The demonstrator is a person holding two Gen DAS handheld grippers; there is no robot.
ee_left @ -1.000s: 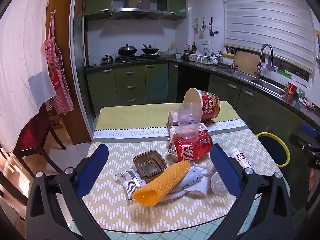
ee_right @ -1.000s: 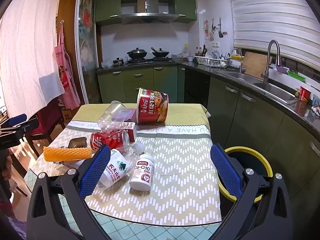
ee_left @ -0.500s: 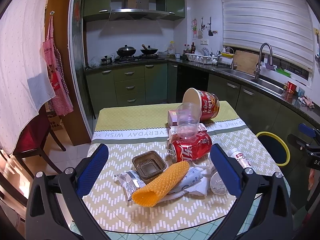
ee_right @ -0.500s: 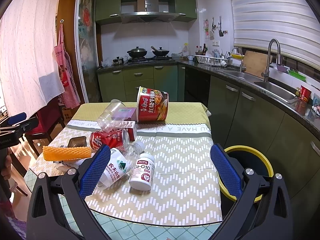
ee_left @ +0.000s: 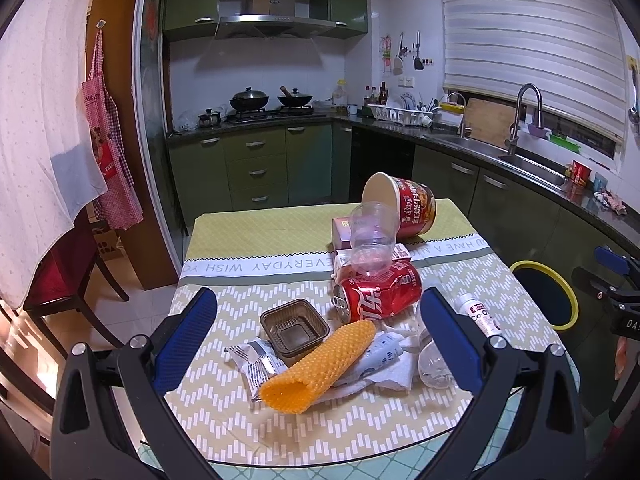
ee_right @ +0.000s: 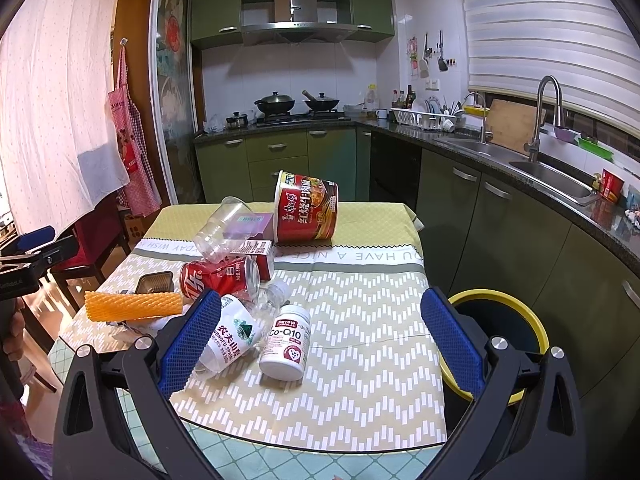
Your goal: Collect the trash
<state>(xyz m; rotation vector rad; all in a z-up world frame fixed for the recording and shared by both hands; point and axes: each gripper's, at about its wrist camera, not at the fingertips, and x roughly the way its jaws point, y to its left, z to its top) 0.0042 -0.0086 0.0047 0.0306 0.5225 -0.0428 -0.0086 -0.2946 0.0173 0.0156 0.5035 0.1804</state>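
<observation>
Trash lies heaped on the table (ee_left: 248, 240): an orange foam sleeve (ee_left: 320, 364), a brown plastic tray (ee_left: 294, 330), a silver wrapper (ee_left: 256, 364), a red cola can (ee_left: 380, 296), a clear cup (ee_left: 372, 240) and a tipped red noodle bowl (ee_left: 404, 210). In the right wrist view a white Co-Q10 bottle (ee_right: 286, 342) and a crushed water bottle (ee_right: 232, 338) lie nearest. My left gripper (ee_left: 318, 340) hangs open above the table's near edge, the pile in front of it. My right gripper (ee_right: 320, 344) is open too, nothing between its fingers.
A yellow-rimmed bin (ee_right: 496, 328) stands on the floor right of the table, below the green cabinets and sink counter (ee_right: 552, 176). A dark chair (ee_left: 68, 276) sits left of the table. A white cloth (ee_left: 40, 120) hangs at far left.
Both views have shifted only slightly; the trash on the table has not moved and both grippers stay open.
</observation>
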